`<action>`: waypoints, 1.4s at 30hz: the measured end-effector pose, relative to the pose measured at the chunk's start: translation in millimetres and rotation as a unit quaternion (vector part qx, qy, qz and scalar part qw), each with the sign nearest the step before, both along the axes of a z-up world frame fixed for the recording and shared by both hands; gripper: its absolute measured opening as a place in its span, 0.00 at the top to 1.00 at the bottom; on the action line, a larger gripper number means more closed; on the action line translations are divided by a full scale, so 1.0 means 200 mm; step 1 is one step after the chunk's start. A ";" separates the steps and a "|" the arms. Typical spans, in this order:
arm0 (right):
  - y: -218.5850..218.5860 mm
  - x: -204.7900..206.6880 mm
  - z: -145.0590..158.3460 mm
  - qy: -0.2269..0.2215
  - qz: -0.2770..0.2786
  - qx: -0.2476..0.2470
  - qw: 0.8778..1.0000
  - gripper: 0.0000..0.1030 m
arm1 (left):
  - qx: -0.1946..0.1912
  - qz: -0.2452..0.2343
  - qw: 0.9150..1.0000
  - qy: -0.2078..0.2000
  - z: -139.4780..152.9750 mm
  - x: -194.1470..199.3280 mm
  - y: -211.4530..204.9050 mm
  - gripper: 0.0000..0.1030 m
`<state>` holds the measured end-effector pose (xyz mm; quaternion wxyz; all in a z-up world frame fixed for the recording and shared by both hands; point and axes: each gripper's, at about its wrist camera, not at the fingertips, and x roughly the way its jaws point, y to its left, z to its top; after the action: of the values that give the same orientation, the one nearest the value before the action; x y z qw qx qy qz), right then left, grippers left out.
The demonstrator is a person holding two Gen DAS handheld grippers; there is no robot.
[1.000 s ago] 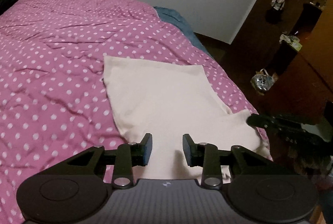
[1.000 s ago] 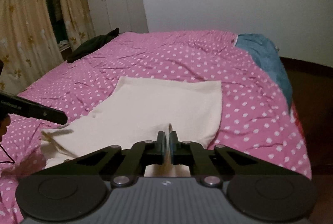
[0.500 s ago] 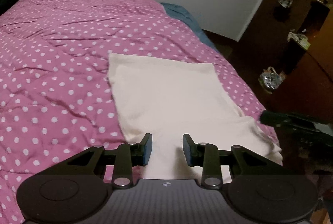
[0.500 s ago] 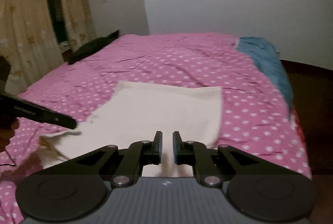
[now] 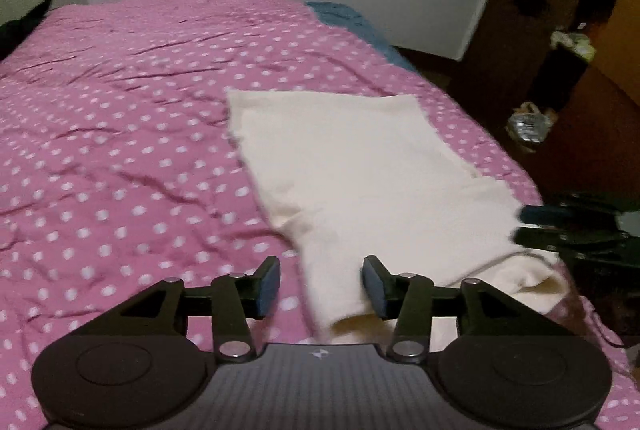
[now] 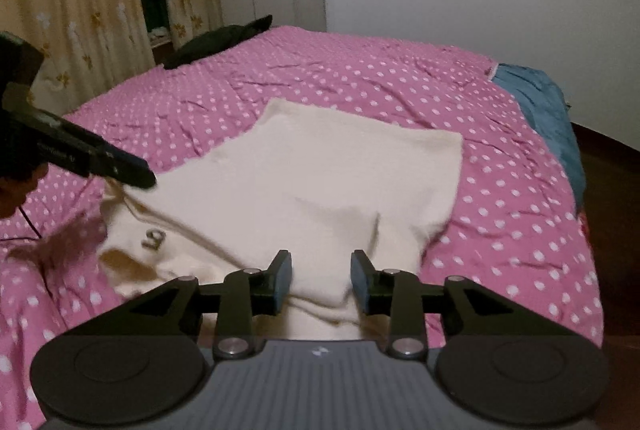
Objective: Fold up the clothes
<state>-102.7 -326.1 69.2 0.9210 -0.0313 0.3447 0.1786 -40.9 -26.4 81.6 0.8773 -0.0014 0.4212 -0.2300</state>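
The left tool [image 5: 320, 284] is spread wide and holds nothing, poised above the near left edge of the cream garment [image 5: 352, 170]. The right tool [image 6: 321, 278] also gapes, empty, above a folded near edge. The garment lies flat on the pink polka-dot bed [image 5: 120, 118], rumpled nearby.

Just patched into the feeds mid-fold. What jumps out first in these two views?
A cream garment lies spread on the pink polka-dot bedspread, its near end rumpled by the bed's edge. Both the left gripper and the right gripper hang over that near end with jaws open, holding nothing. Further off, a blue cloth drapes over the bed's right side and a dark garment lies at the far left corner.
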 end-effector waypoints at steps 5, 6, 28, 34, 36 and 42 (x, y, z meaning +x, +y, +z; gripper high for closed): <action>-0.02 -0.02 0.04 -0.012 -0.006 0.005 1.000 0.68 | -0.002 0.018 1.000 0.004 0.02 -0.02 0.05 0.52; -0.02 -0.02 0.05 -0.017 -0.007 0.008 1.000 0.68 | -0.005 0.017 1.000 0.000 0.04 -0.03 0.05 0.52; -0.04 -0.08 0.05 0.002 0.008 -0.023 1.000 0.68 | 0.083 -0.242 0.962 -0.098 0.07 -0.37 -0.18 0.51; -0.03 -0.16 0.08 -0.008 0.032 -0.056 0.998 0.54 | 0.117 -0.283 0.941 -0.145 0.02 -0.44 -0.29 0.51; -0.02 -0.19 0.08 -0.014 0.046 -0.072 0.996 0.49 | 0.116 -0.287 0.939 -0.152 0.02 -0.43 -0.31 0.52; 0.03 -0.25 0.07 -0.032 0.084 -0.111 0.990 0.40 | 0.119 -0.293 0.933 -0.172 0.01 -0.43 -0.34 0.86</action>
<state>-152.8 -320.6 84.0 0.9042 -0.1679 0.3286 0.2151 -127.6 -94.9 83.2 0.8236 0.2663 0.2695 -0.4221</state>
